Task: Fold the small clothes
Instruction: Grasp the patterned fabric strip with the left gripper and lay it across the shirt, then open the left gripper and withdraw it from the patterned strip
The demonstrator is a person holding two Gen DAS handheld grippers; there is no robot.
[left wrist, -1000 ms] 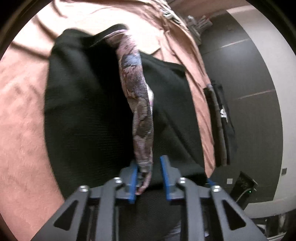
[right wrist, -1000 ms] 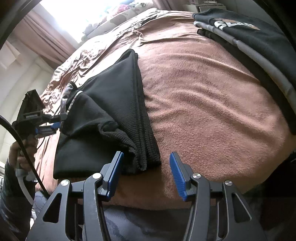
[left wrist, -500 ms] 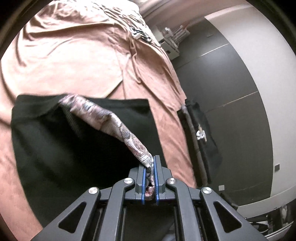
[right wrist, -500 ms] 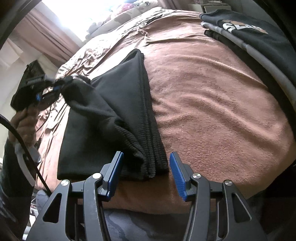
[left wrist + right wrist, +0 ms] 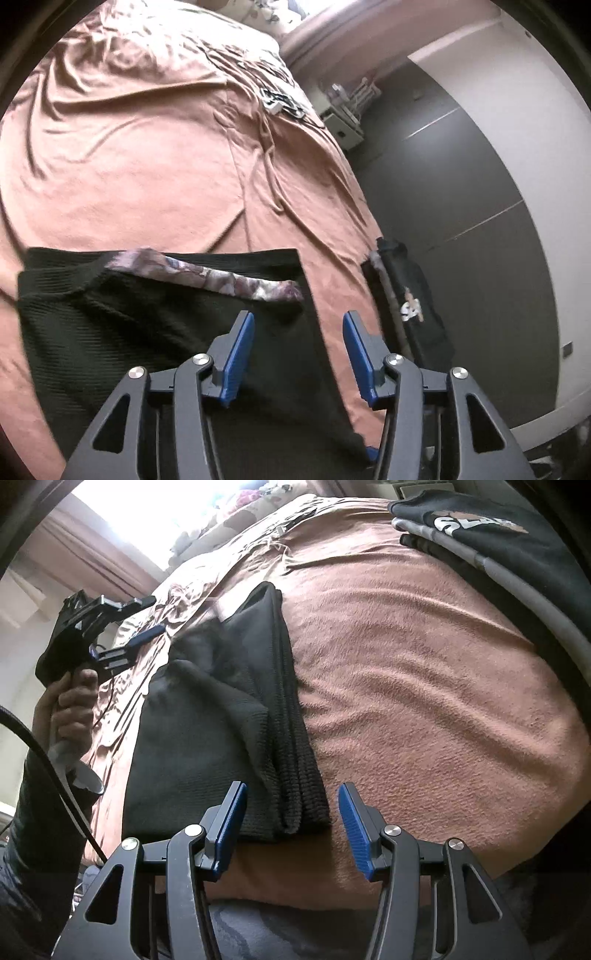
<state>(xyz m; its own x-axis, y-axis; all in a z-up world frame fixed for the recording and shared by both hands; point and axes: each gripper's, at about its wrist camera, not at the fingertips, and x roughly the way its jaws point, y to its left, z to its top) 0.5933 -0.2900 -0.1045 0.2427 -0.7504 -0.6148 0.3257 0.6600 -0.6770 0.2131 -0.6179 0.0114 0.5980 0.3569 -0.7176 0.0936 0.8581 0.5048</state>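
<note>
We have the black ribbed garment (image 5: 221, 738) lying on the pink blanket (image 5: 424, 701), part folded, its doubled edge running away from us along the right side and one flap heaped loosely over the left half. The patterned strap (image 5: 221, 278) lies across the far part of the garment, free of both tools. Our left gripper (image 5: 298, 354) is opening, its jaws about half apart with nothing between them, only cloth beneath. Our right gripper (image 5: 291, 827) hovers at the near edge, jaws half open and empty, the folded corner sitting just beyond the pads without being pinched. To do this fold well, we should tuck the strap inside the outline first, then flatten the loose flap so its edge meets the doubled edge squarely. A stack of folded dark clothes (image 5: 498, 542) lies well apart at the far right.
</note>
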